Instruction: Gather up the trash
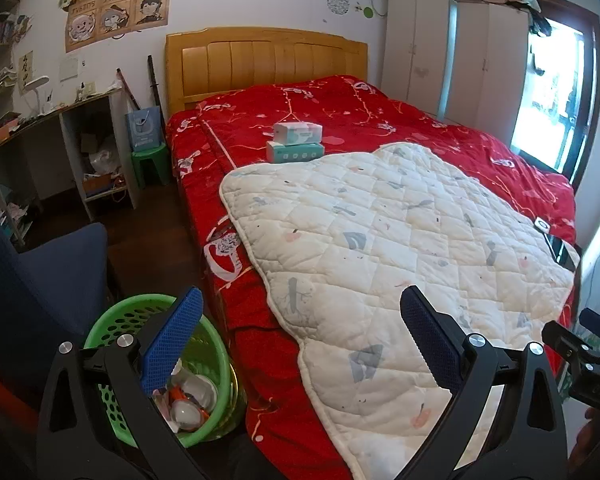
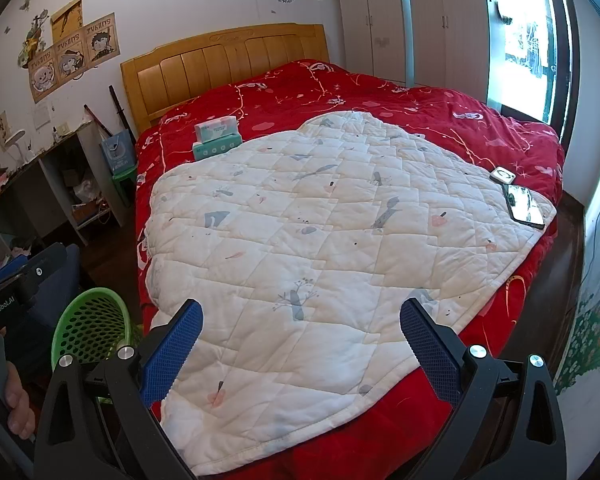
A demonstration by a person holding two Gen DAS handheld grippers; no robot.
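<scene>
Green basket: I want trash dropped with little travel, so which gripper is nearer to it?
Left. The left gripper has one finger over the green basket; the right gripper hangs over the white quilt, basket off to its left.

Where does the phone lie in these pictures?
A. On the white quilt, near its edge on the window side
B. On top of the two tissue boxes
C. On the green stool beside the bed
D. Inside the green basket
A: the phone lies flat on the white quilt at its edge toward the window, far from the tissue boxes and the green basket.
</scene>
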